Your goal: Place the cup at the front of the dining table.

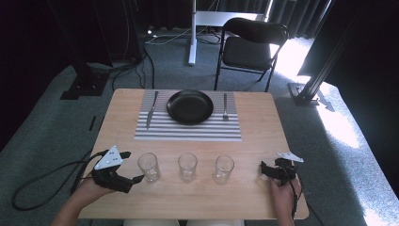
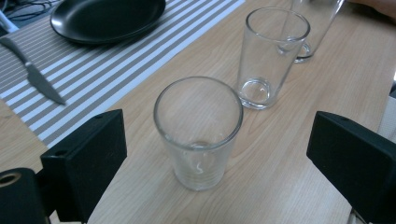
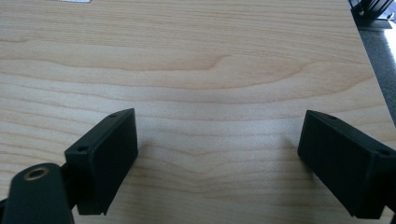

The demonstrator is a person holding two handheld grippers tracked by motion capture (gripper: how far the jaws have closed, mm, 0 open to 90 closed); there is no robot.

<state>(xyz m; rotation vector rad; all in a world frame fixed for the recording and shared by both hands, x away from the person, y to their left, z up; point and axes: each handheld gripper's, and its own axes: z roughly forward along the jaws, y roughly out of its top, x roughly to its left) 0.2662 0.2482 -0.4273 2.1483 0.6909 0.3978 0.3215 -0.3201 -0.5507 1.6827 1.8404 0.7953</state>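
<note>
while the left gripper (image 2: 212, 154) sat with its jaws wide open either side of the nearest glass (image 2: 198, 133) on the counter (image 2: 299, 93), not touching it, the step looked like the approach, so next it needed to close gently; right gripper (image 3: 217, 154) rested open, empty.

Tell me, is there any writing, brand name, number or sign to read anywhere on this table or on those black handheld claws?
None: no readable text in any view.
The three clear drinking glasses, nearest one, carry no print.
The round black plate, the grey-and-white striped placemat, the metal knife and metal fork show no marks.
The left gripper and right gripper show bare black jaws.
</note>
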